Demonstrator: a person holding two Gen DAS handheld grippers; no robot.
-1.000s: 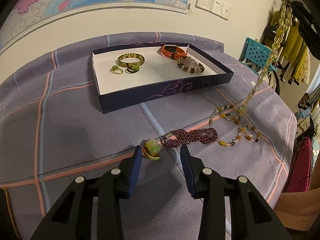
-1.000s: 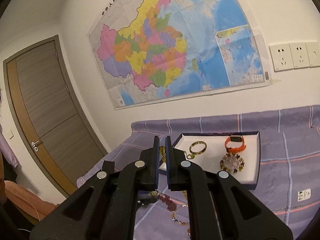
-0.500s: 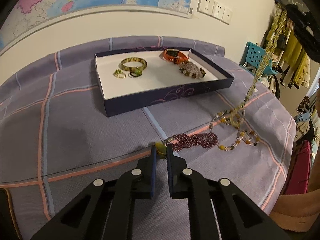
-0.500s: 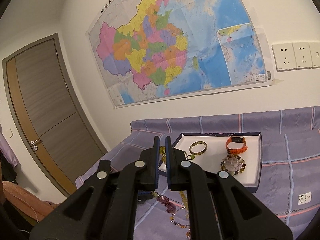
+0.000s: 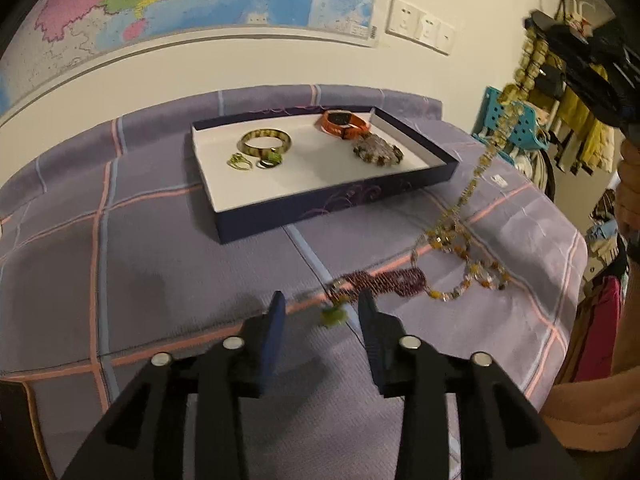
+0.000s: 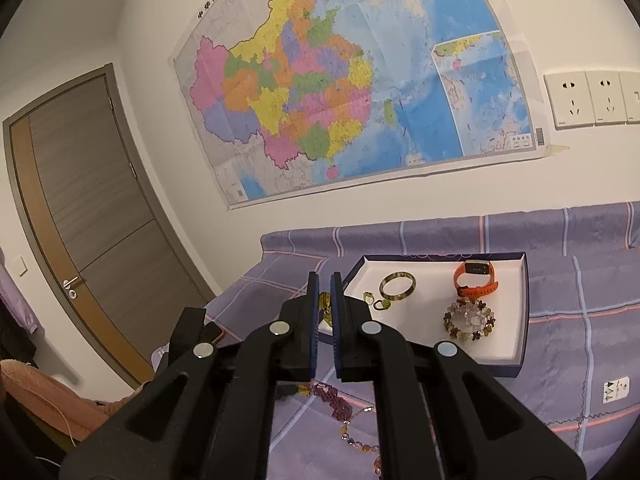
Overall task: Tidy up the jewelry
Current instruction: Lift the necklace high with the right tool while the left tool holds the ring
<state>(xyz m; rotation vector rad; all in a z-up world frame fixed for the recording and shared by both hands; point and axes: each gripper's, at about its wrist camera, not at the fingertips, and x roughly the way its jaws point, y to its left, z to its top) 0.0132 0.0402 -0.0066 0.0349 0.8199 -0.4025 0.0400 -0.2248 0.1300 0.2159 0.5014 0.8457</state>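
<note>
Green pendant [image 5: 334,317] between the left gripper's opening jaws is motion-blurred, shape unreadable, contact with the pads can't be judged. Purple bead strand [image 5: 384,280] also smeared. In the right wrist view the yellow bead necklace [image 6: 325,307] is mostly hidden behind the closed fingers [image 6: 313,312]; only a sliver shows in the gap. Its lower loop runs off the bottom edge. The rings [image 5: 240,162] in the box are too small to resolve.

The right gripper [image 6: 325,292] hangs high above the table [image 6: 568,380], fingers [image 6: 313,312] pinched tight on a yellow bead strand [image 6: 325,305]. Beyond it sits the tray [image 6: 516,364]: bangle [image 6: 397,286] near its far-left corner, orange watch [image 6: 476,280] to the bangle's right, bead cluster [image 6: 469,319] in front of the watch.
</note>
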